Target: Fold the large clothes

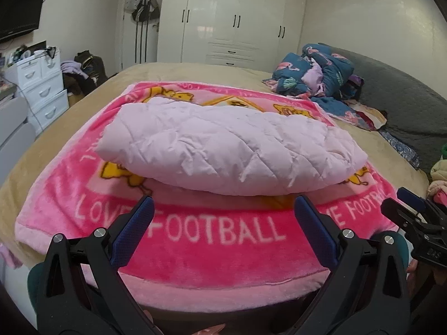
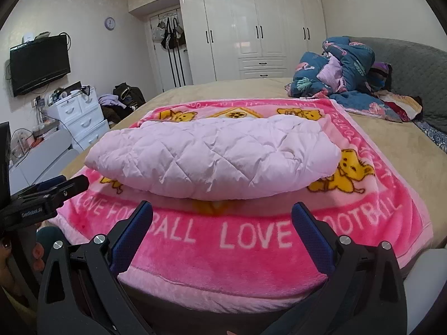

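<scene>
On the far left a wall-mounted television (image 2: 39, 65) hangs above a white drawer unit (image 2: 81, 117), with dark bags and clothes heaped on the floor (image 2: 123, 102) just beside it. Further along, bags hang on door hooks (image 2: 170, 37), then a white wardrobe (image 2: 259, 33) fills the back wall.

One tan bed (image 2: 391, 145) carries one pink "LOVE FOOTBALL" blanket (image 2: 223, 251), and one folded pale-pink quilted jacket (image 2: 212, 159) lies in the blanket's middle. Nothing lies between the jacket and either tool.

The left gripper (image 1: 223, 217) hovers over the blanket's near edge, its two blue-padded fingers (image 1: 134, 231) spread wide and holding nothing. The right gripper (image 2: 222, 220), just beside it, has its fingers (image 2: 313, 234) likewise parted and empty.

At the right, a crumpled blue flamingo-print quilt (image 2: 335, 67) sits piled against a grey headboard (image 2: 419, 67), well apart from the jacket.
</scene>
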### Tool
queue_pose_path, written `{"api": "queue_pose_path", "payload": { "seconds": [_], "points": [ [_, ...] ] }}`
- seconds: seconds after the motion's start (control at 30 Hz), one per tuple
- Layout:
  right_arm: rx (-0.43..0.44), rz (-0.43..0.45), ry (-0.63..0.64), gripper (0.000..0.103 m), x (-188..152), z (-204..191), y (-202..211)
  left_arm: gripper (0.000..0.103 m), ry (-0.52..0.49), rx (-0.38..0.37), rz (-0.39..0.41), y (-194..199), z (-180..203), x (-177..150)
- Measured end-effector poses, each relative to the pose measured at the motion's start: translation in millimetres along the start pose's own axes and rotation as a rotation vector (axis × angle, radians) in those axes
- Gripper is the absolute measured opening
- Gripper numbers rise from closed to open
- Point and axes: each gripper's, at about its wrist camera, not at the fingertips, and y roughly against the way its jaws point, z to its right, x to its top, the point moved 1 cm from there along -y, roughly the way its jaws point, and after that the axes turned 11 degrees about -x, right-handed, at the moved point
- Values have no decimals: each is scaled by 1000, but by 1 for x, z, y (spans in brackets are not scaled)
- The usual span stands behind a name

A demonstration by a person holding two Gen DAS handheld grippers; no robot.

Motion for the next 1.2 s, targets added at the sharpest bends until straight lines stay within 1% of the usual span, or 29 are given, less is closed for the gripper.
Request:
{"api": "queue_pose_path", "payload": {
  "seconds": [0.1, 0.33, 1.2],
  "points": [
    [5, -2, -6, 99, -1, -1, -2, 94, -13, 18, -3, -1, 2, -1],
    [8, -2, -1, 99, -2, -2, -4, 94, -14, 29, -6, -2, 2, -2],
    [5, -4, -5, 99, -3, 0, -2, 94, -6, 45, 1, 0, 1, -1]
  ]
}}
